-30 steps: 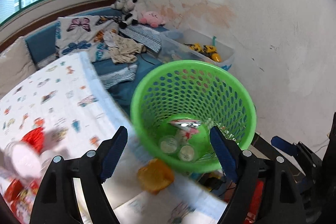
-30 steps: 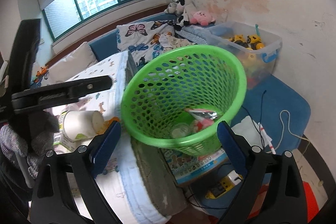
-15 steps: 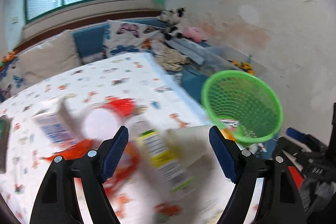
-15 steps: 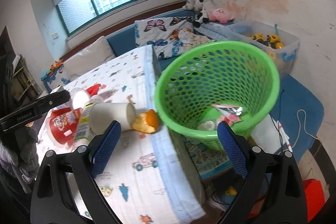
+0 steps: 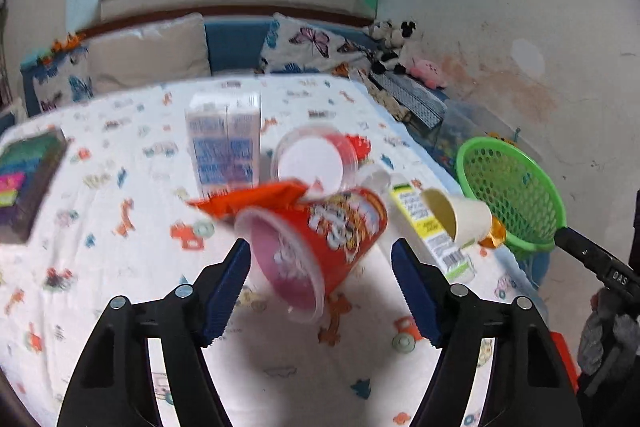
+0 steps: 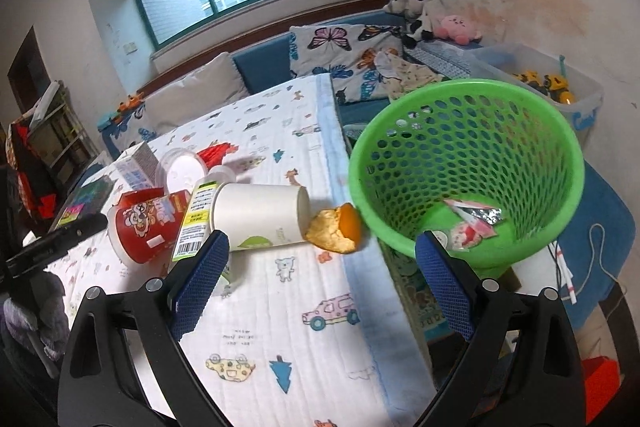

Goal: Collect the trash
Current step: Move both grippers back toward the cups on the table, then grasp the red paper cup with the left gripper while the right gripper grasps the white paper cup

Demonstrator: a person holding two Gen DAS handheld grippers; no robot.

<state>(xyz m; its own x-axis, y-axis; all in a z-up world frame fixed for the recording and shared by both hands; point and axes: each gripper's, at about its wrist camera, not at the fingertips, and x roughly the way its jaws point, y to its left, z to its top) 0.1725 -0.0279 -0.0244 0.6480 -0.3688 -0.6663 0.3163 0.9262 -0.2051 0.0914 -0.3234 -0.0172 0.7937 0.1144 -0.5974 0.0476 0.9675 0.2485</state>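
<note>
A green mesh basket (image 6: pixel 468 163) stands off the table's right edge with wrappers and lids inside; it also shows in the left wrist view (image 5: pixel 512 191). On the patterned tablecloth lie a red noodle cup (image 5: pixel 320 239) on its side, a white paper cup (image 6: pixel 256 215), an orange peel (image 6: pixel 336 227), a red wrapper (image 5: pixel 248 203), a clear lidded tub (image 5: pixel 316 159) and a blue-white carton (image 5: pixel 224 147). My left gripper (image 5: pixel 320 291) is open, just short of the red cup. My right gripper (image 6: pixel 320 279) is open and empty near the peel.
A dark book (image 5: pixel 28 179) lies at the table's left. A sofa with cushions (image 6: pixel 344 55) and plush toys runs under the window. A clear toy bin (image 6: pixel 556 87) sits behind the basket. Cables and a power strip lie on the floor.
My left gripper has swung from over the basket back across the table to the red cup. My right gripper has drawn back and left, bringing the table trash into view.
</note>
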